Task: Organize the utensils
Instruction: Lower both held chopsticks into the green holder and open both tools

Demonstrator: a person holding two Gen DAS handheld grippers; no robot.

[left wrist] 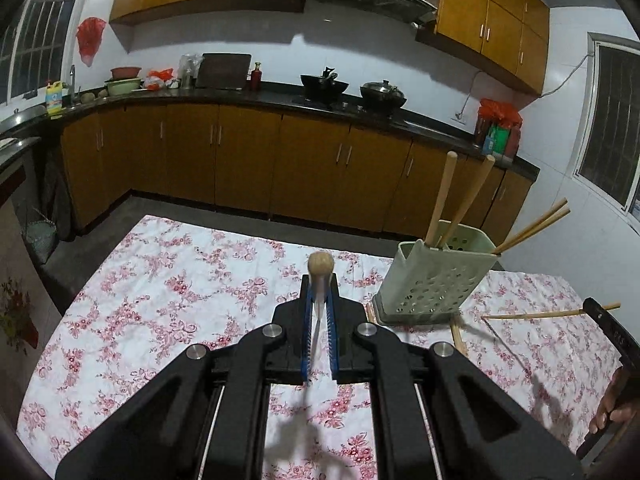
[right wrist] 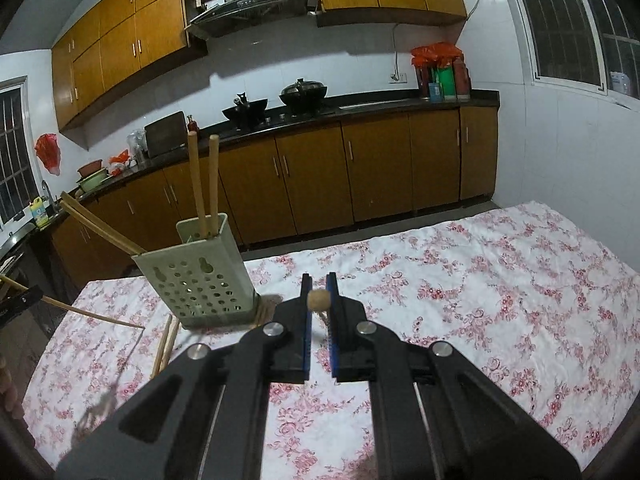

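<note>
A pale green perforated utensil holder (left wrist: 434, 278) stands on the floral tablecloth (left wrist: 168, 280), with two wooden handles (left wrist: 440, 200) and chopsticks (left wrist: 532, 226) in it. It also shows in the right wrist view (right wrist: 200, 276). My left gripper (left wrist: 320, 280) is shut on a wooden-handled utensil (left wrist: 320, 265), left of the holder. My right gripper (right wrist: 319, 280) is shut on a wooden-handled utensil (right wrist: 319, 301), right of the holder. Each gripper shows at the edge of the other view, holding a thin wooden stick (left wrist: 536, 314) (right wrist: 88, 314).
Loose chopsticks (right wrist: 166, 344) lie on the cloth beside the holder's base. Behind the table (right wrist: 520, 280) run kitchen counters with woks (left wrist: 324, 84), cabinets and a range hood. A window is at the right wall (right wrist: 560, 20).
</note>
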